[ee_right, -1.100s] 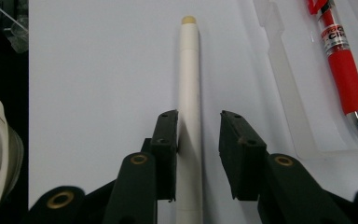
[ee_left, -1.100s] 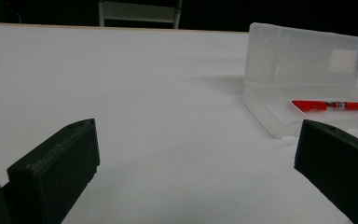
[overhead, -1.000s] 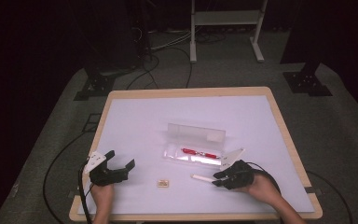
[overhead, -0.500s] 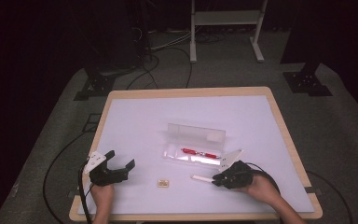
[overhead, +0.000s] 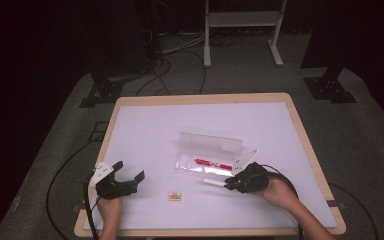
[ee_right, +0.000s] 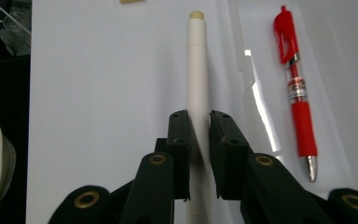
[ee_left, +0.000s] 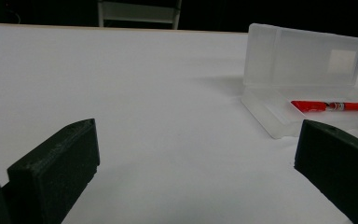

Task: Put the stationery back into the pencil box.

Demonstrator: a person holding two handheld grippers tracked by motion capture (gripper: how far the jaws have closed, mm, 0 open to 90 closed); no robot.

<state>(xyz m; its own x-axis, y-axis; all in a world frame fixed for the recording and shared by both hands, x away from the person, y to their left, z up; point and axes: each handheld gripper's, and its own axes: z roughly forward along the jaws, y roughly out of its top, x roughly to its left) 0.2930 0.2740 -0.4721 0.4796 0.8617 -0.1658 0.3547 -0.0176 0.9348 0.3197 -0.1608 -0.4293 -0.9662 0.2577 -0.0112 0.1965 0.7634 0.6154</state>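
A clear plastic pencil case (overhead: 207,155) (ee_left: 303,79) lies open mid-table with its lid upright, and a red pen (overhead: 213,164) (ee_left: 328,106) (ee_right: 296,88) rests in its tray. Just in front of the case lies a white pen (overhead: 213,182) (ee_right: 198,84), and my right gripper (overhead: 228,185) (ee_right: 199,126) is shut on its shaft. My left gripper (overhead: 129,175) (ee_left: 196,163) rests open at the table's front left, with nothing between its jaws.
A small tan eraser (overhead: 174,197) (ee_right: 131,1) lies on the white table (overhead: 145,130) between the two grippers. The table's wooden rim runs close to both hands. Cables, stand feet and a white frame stand on the dark floor beyond.
The right gripper has closed in on the white pen beside the case. The left gripper has stayed where it was.
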